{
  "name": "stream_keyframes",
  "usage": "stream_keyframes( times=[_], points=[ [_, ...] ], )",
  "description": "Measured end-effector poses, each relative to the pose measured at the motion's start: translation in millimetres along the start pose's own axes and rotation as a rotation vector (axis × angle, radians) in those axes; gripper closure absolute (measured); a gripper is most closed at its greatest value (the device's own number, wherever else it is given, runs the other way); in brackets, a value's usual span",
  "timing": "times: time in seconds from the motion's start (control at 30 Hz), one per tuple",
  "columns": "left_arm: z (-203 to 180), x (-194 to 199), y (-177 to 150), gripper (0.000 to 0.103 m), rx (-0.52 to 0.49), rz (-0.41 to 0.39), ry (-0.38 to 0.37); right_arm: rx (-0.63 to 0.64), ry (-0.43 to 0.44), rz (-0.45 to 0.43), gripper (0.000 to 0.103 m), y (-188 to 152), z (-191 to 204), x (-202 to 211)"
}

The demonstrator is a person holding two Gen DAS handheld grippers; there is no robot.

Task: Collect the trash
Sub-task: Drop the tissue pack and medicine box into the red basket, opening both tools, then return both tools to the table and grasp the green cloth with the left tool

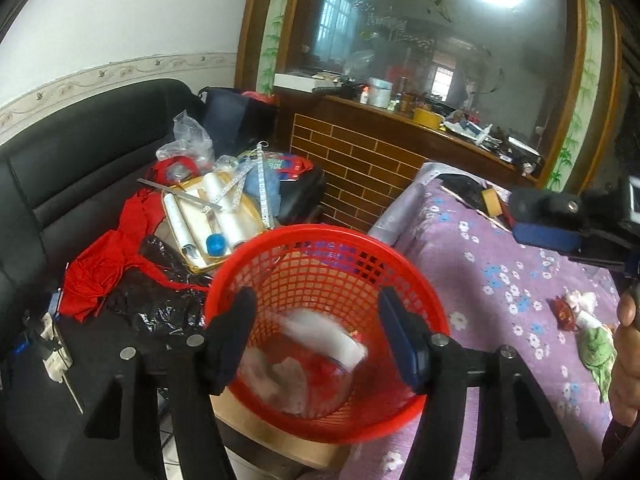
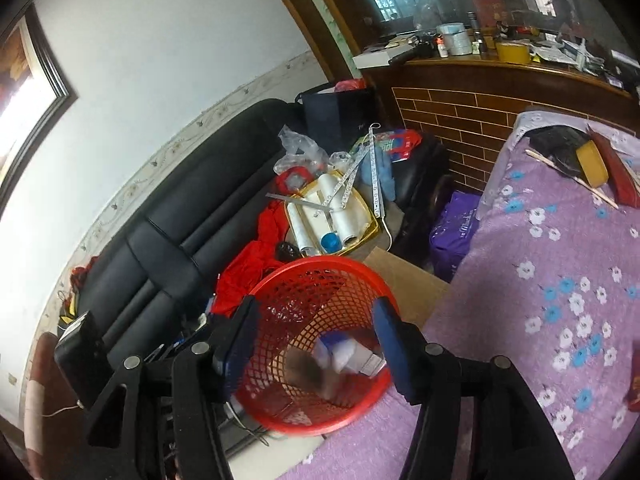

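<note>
A red mesh basket stands beside the purple flowered table; it holds white crumpled trash. My left gripper is open above the basket's mouth, empty. My right gripper is open above the same basket; blurred white and brown trash lies or falls inside it. The right gripper also shows at the right of the left wrist view. More trash lies on the table: a red wrapper, white tissue and a green scrap.
A black sofa at left holds red cloth, a black bag, and a tray of white rolls. A brick-faced counter stands behind. A tape roll and sticks lie at the table's far end.
</note>
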State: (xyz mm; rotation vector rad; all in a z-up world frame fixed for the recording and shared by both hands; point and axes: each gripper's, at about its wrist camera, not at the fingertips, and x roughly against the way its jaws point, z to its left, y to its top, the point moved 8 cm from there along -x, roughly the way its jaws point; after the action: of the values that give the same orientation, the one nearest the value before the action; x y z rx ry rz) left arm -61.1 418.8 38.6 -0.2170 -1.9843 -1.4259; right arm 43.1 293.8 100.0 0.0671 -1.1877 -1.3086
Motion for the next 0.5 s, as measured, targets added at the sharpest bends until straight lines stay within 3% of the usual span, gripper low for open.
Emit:
stream_keyframes(
  times=[0.2, 0.5],
  points=[
    [-48.0, 18.6, -14.4, 0.041, -0.046, -0.003, -0.080, -0.017, -0.052, -0.012, 0.040, -38.9, -28.3, 48.6],
    [-153.8, 36.9, -50.2, 0.041, -0.174, 0.052, -0.213, -0.095, -0.136, -0.065, 0.040, -103.5, -87.0, 136.7]
  ],
)
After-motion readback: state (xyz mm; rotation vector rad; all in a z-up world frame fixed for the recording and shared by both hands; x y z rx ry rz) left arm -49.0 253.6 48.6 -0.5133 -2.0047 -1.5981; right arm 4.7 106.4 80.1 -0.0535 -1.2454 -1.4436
